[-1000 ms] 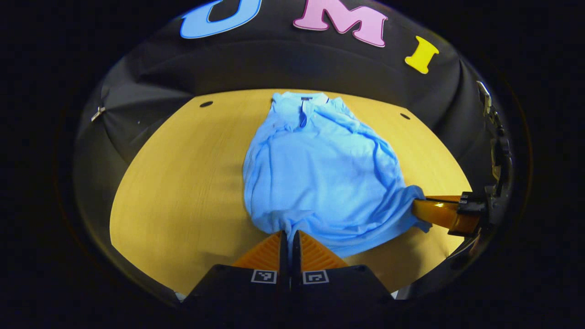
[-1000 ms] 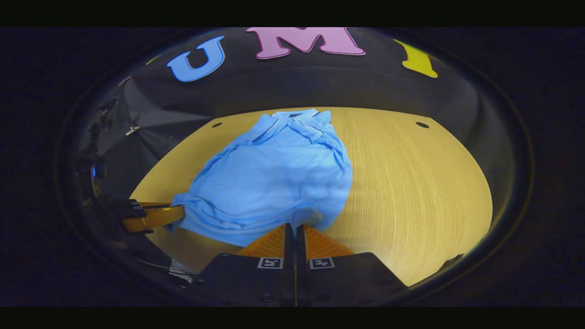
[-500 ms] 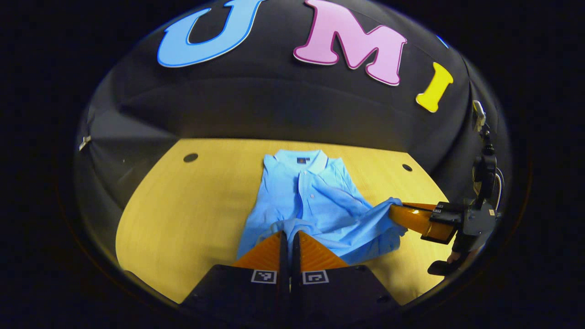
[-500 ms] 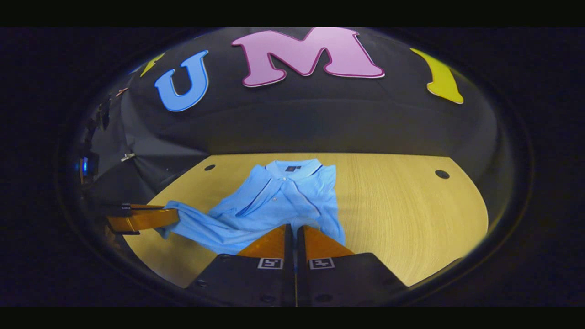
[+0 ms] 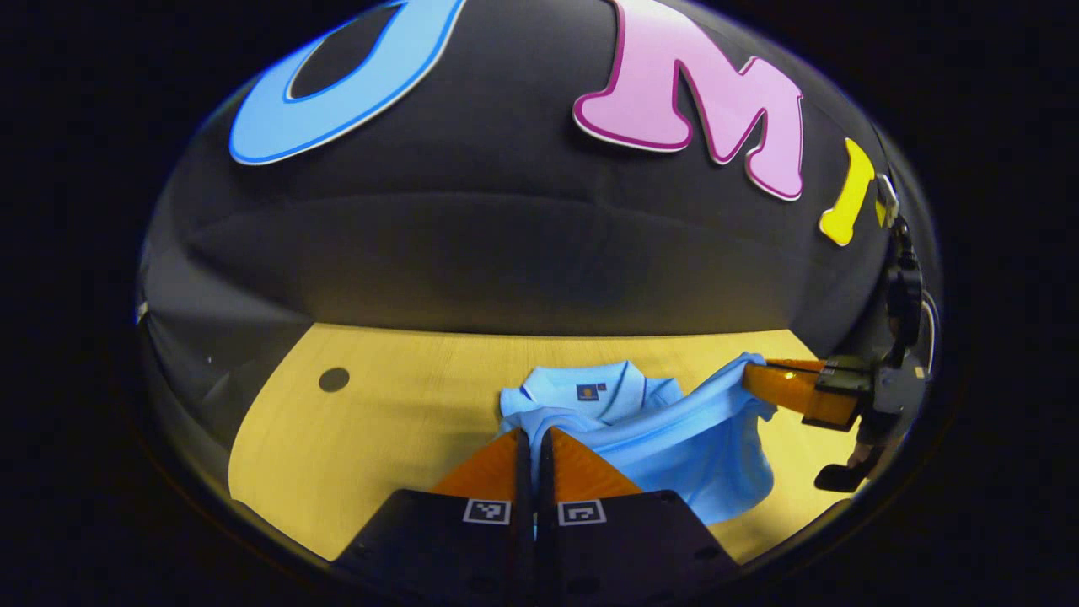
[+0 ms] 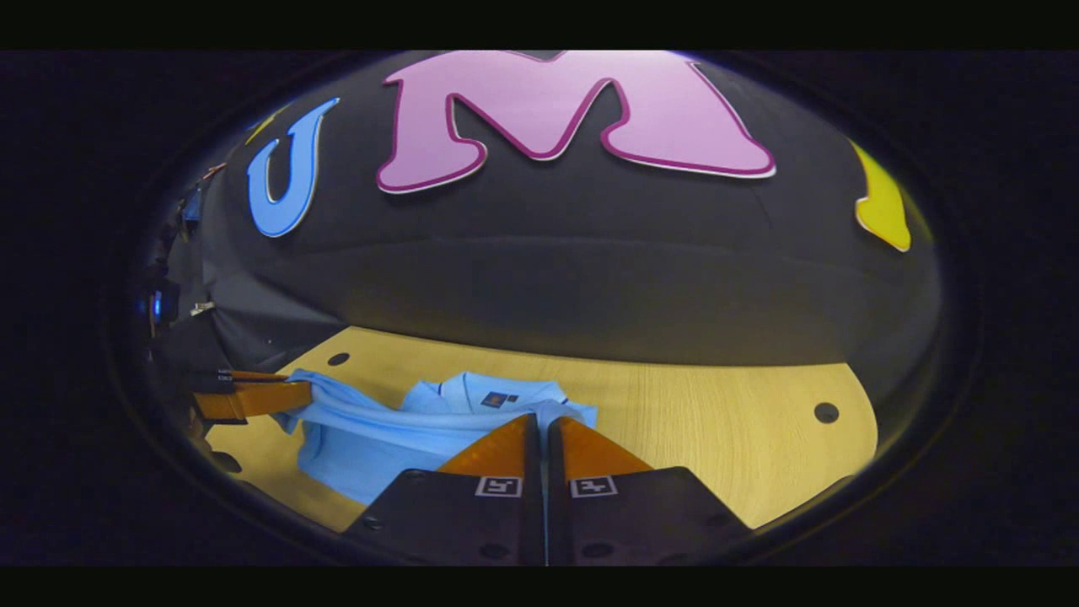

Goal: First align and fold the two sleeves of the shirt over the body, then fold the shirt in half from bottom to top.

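Note:
A light blue polo shirt [image 5: 683,459] lies on the wooden table [image 5: 379,438], its collar [image 5: 590,392] toward the booth wall. My left gripper [image 5: 533,434] is shut on one corner of the bottom hem, held just in front of the collar. My right gripper [image 5: 748,381] is shut on the other hem corner, and the hem hangs stretched between them above the shirt's body. In the right gripper view, the right gripper [image 6: 544,420] pinches the hem by the collar [image 6: 497,396], the left gripper [image 6: 305,393] holds the far corner, and the shirt [image 6: 362,443] sags below.
The black cloth wall rises close behind the table's far edge. Small round holes [image 5: 334,379] [image 6: 826,412] mark the tabletop near its back corners. Bare wood [image 6: 716,438] stretches to the right of the shirt in the right gripper view.
Both grippers have carried the bottom hem forward over the shirt's body, from the near edge to the collar. The wall looms larger in both views.

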`<state>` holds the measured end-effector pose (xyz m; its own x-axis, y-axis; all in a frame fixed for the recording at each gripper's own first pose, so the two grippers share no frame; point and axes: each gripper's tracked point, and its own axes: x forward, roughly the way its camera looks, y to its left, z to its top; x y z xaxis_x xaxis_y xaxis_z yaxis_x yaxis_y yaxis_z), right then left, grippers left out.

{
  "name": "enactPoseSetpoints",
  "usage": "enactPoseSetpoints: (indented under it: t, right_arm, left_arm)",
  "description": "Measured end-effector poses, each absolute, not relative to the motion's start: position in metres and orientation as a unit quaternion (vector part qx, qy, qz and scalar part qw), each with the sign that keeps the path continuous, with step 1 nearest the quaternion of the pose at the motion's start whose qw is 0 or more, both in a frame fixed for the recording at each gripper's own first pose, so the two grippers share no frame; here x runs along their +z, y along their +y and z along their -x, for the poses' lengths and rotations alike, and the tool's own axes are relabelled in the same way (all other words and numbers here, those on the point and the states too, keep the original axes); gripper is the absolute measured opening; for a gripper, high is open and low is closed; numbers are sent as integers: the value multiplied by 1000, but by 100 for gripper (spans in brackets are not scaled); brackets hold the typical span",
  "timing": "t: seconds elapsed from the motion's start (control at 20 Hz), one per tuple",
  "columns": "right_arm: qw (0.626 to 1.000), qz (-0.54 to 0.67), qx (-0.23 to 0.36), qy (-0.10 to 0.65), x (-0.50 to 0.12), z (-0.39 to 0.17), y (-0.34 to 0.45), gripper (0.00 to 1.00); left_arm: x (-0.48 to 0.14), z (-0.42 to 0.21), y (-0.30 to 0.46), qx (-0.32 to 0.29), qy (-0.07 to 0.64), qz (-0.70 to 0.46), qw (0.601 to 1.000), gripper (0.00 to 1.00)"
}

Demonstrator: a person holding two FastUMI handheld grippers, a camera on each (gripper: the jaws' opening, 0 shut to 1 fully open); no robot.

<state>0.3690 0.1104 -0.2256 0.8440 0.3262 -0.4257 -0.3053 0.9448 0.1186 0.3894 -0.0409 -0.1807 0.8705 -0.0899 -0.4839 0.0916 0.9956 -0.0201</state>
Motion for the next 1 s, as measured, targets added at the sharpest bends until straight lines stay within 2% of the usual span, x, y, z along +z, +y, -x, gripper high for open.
enactPoseSetpoints:
  t: [0.05,0.1,0.15,0.25,0.3,0.35,0.4,0.45,0.5,0.6,0.65,0.7,0.75,0.8,0.95,1.0]
  right_arm:
    - [960,-23,165,225,-230,-384,116,12]
    - [960,-29,170,220,-233,-396,123,6]
    - [960,-32,177,215,-237,-407,131,11]
    - [962,-19,171,213,-255,-429,132,0]
    - [963,-14,164,216,-267,-440,129,6]
    - [964,-9,152,216,-279,-453,123,6]
    - [966,-10,139,217,-288,-463,118,6]
    - [966,-17,130,222,-299,-472,112,6]
    - [966,-20,118,229,-310,-476,107,0]
    - [968,-3,99,232,-318,-477,100,9]
    - [969,13,90,231,-318,-479,93,21]
    - [970,24,85,229,-316,-478,89,22]
    - [971,28,81,225,-309,-474,88,22]
    - [973,23,79,218,-302,-467,85,31]
    - [979,5,63,194,-271,-441,76,80]
    - [981,5,55,186,-259,-428,70,96]
  left_arm:
    - [-186,-404,-39,-46,253,-9,966,6]
    - [-192,-419,-36,-44,256,-19,966,6]
    - [-198,-434,-32,-43,259,-35,964,6]
    - [-212,-462,-29,-49,257,-64,963,6]
    - [-218,-476,-30,-54,253,-72,963,6]
    - [-220,-484,-30,-58,247,-80,964,6]
    - [-224,-496,-29,-62,240,-88,965,1]
    - [-228,-508,-32,-74,232,-90,966,6]
    - [-232,-514,-34,-80,231,-90,966,7]
    - [-242,-518,-33,-80,235,-101,963,14]
    - [-246,-518,-31,-73,240,-110,962,16]
    - [-247,-516,-31,-67,244,-115,961,19]
    - [-244,-511,-32,-64,244,-110,961,27]
    - [-238,-508,-35,-63,238,-97,964,45]
    - [-206,-485,-39,-60,202,-90,973,99]
    - [-193,-474,-38,-56,186,-94,977,100]
